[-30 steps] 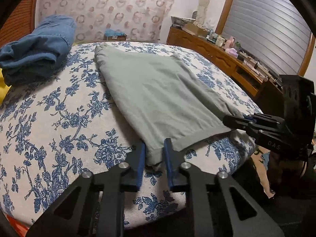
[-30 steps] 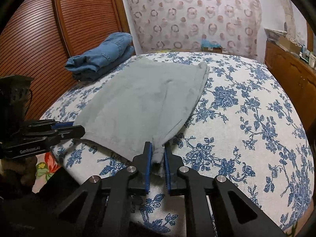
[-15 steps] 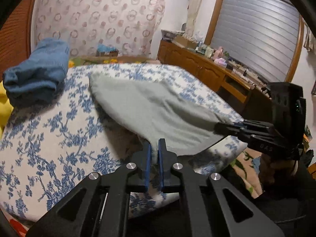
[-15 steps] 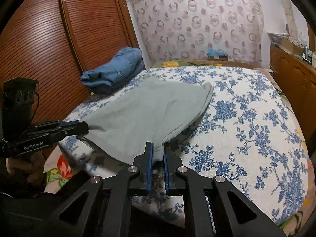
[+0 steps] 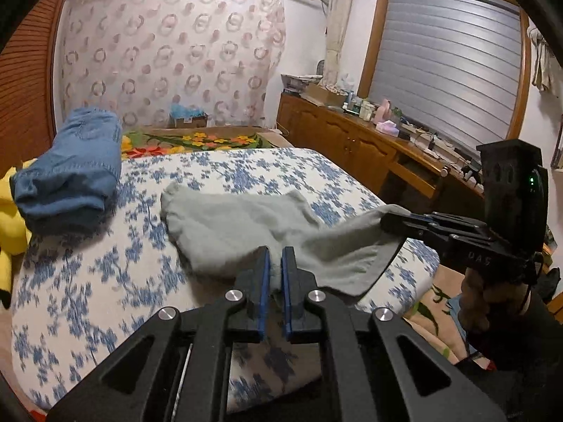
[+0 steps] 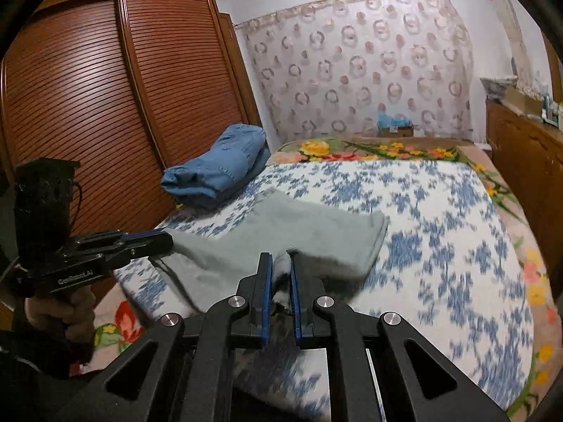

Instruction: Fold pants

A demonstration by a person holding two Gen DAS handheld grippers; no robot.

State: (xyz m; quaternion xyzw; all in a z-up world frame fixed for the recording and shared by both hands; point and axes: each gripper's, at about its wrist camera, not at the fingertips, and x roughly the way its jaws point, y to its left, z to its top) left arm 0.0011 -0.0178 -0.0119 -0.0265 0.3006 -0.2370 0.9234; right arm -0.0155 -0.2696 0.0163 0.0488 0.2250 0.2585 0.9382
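At the far left of our left-wrist view a yellow plush (image 5: 8, 221) pokes in beside the folded jeans (image 5: 70, 172), which sit on the bed (image 5: 88, 281) with its blue-flowered cover. Toward the middle lie the grey pants (image 5: 228, 225), their far end resting on the bed and their near edge lifted off it. Our left claw (image 5: 275, 267) is pressed together on that near edge, pinching grey cloth between its blue pads. Further right, our right claw (image 5: 390, 219) grips the other corner of the same edge, so the cloth sags between the two. Behind it a wooden cabinet (image 5: 352, 144) runs along the wall under the shuttered window (image 5: 447, 74).

In the right-wrist view, the slatted wardrobe (image 6: 105, 105) stands at left, with the left claw (image 6: 163, 242) before it clamped on the pants (image 6: 281, 232). At centre the right claw (image 6: 280, 270) pinches a bunched fold of them. The jeans (image 6: 221, 168) sit beyond, near the wardrobe.
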